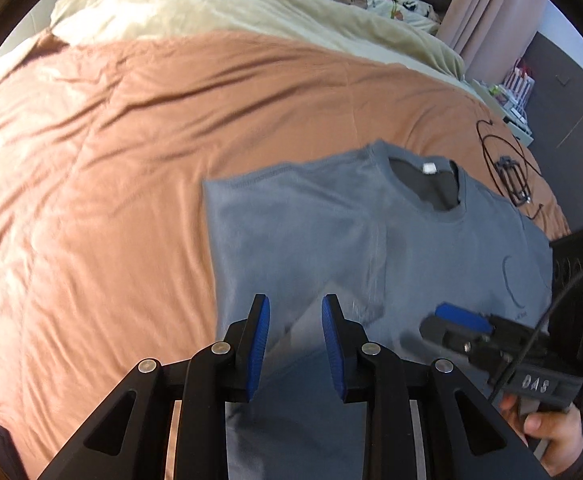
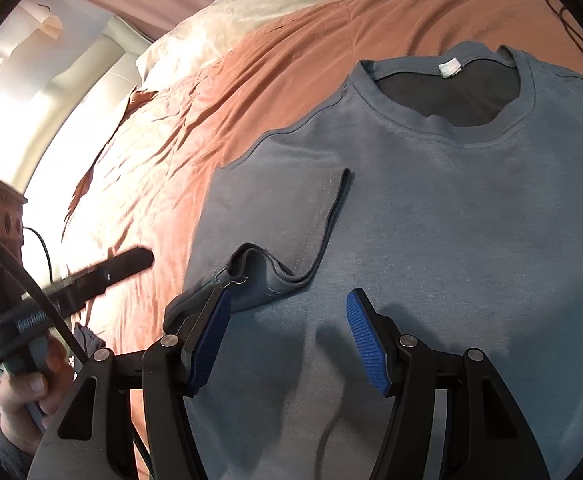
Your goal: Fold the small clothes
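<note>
The grey-blue T-shirt lies front-up on the orange bedspread, collar toward the cream blanket at the far end. One sleeve is already turned in over the chest, its cuff edge rumpled into a small raised loop on the side away from the collar.

It looks like thin, limp knit: light, with no stiffness, likely to sag and drag on the bedspread if lifted by one point. Best grips would be a hem or seam line, where the cloth is doubled, or the folded edge of that sleeve, pinching both layers together.

The left gripper hangs over the shirt's side below the sleeve, fingers a little apart with nothing between them. The right gripper hovers over the chest, fingers wide apart and empty, one blue pad just beside the rumpled cuff. A black cable lies on the bedspread beyond the collar.
</note>
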Tool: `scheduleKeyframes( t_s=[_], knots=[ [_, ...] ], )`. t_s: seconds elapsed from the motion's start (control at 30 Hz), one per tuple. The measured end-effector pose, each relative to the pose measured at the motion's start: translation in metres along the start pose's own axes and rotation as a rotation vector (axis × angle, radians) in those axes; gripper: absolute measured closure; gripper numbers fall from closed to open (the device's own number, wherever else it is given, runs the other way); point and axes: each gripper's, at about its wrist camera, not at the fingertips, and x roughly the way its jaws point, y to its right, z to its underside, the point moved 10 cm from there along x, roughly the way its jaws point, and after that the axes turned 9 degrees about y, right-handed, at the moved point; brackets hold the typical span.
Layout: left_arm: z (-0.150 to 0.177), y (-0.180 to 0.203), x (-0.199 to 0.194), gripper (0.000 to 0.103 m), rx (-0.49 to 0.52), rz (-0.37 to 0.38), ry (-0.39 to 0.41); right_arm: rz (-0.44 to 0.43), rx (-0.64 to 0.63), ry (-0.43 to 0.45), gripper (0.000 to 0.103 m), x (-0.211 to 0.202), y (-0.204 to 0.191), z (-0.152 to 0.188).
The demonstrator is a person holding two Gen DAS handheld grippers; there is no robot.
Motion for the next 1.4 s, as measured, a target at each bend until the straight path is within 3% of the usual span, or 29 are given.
scheduleKeyframes(
  t_s=[0.03,0.1,0.17,0.33,0.47,0.57,0.63,0.67,0.7,1.0,1.1,1.23,1.33,1.4],
  knots=[
    [0.006,0.001,0.001,0.071,-0.007,0.019,-0.008,0.004,0.004,0.000,0.044,0.001,0.001,0.000],
    [0.014,0.005,0.002,0.052,0.000,0.042,-0.014,0.011,0.011,0.000,0.044,0.000,0.005,0.000],
    [0.023,0.011,0.003,0.044,0.033,0.050,-0.015,0.020,0.013,0.004,0.044,-0.003,0.009,-0.001],
    [0.031,0.020,0.016,0.041,0.084,0.032,-0.035,0.045,0.042,0.013,0.044,-0.015,0.022,-0.004],
    [0.029,0.027,0.031,0.034,0.129,-0.001,-0.027,0.060,0.038,0.019,0.044,-0.025,0.028,-0.003],
    [0.027,0.028,0.039,0.034,0.148,-0.020,-0.012,0.068,0.035,0.020,0.044,-0.031,0.032,-0.003],
    [0.024,0.030,0.040,0.055,0.148,-0.015,0.008,0.074,0.038,0.020,0.044,-0.034,0.036,-0.003],
    [0.024,0.031,0.040,0.082,0.146,-0.012,0.007,0.076,0.039,0.020,0.044,-0.035,0.037,-0.003],
    [0.025,0.031,0.040,0.095,0.144,-0.012,-0.004,0.079,0.039,0.021,0.044,-0.037,0.038,-0.003],
    [0.043,0.050,0.011,0.097,0.149,0.094,-0.039,0.066,0.046,0.020,0.044,-0.055,0.027,0.003],
    [0.060,0.063,0.006,0.096,0.133,0.177,-0.097,0.060,0.042,0.015,0.044,-0.059,0.021,0.005],
    [0.079,0.066,0.004,0.093,0.147,0.169,-0.142,0.064,0.039,0.012,0.044,-0.062,0.017,0.009],
    [0.083,0.063,-0.005,0.084,0.106,0.217,-0.156,0.063,0.033,0.005,0.044,-0.062,0.012,0.013],
    [0.083,0.062,-0.014,0.071,0.087,0.252,-0.149,0.062,0.031,-0.002,0.044,-0.061,0.009,0.016]
  ],
)
